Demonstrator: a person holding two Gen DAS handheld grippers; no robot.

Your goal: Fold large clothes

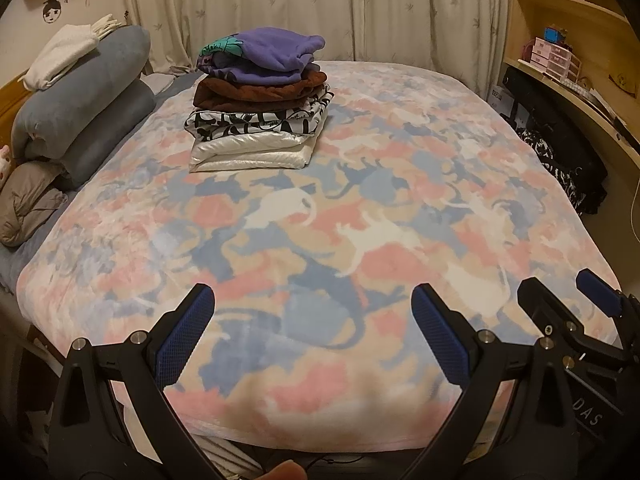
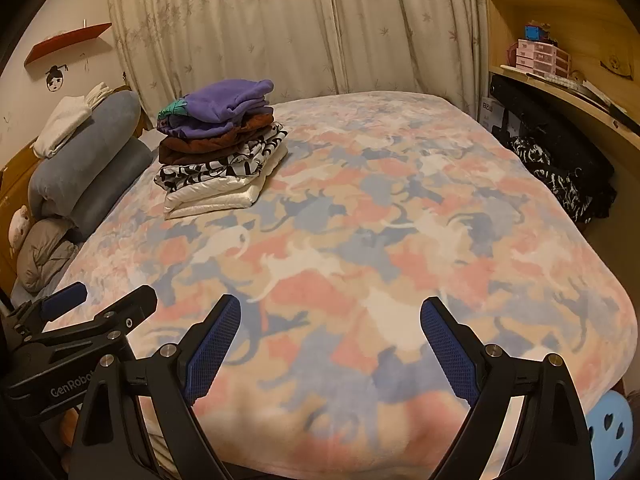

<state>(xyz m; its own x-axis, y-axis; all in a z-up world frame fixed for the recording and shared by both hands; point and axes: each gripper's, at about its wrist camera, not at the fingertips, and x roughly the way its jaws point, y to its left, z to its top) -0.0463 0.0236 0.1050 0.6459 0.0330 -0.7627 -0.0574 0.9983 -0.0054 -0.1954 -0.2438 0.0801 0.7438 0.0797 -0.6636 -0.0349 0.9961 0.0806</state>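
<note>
A stack of folded clothes (image 1: 260, 100) (image 2: 222, 148) sits on the far left part of the bed: purple on top, then brown, a black-and-white print, and white at the bottom. My left gripper (image 1: 312, 300) hovers open over the near edge of the bed, nothing between its blue pads. My right gripper (image 2: 330, 312) is open too, also empty, just right of the left one. In the left wrist view the right gripper (image 1: 560, 290) shows at the lower right. The left gripper (image 2: 102, 294) shows at the lower left of the right wrist view.
The bed wears a pastel cat-print blanket (image 1: 400, 184) (image 2: 400, 216). Rolled blue-grey bedding (image 1: 84, 100) and a grey pillow (image 1: 28, 200) lie along the left side. A black-and-white garment (image 1: 568, 168) (image 2: 560, 176) hangs off the desk (image 2: 560, 84) at the right. Curtains (image 1: 320, 4) hang behind.
</note>
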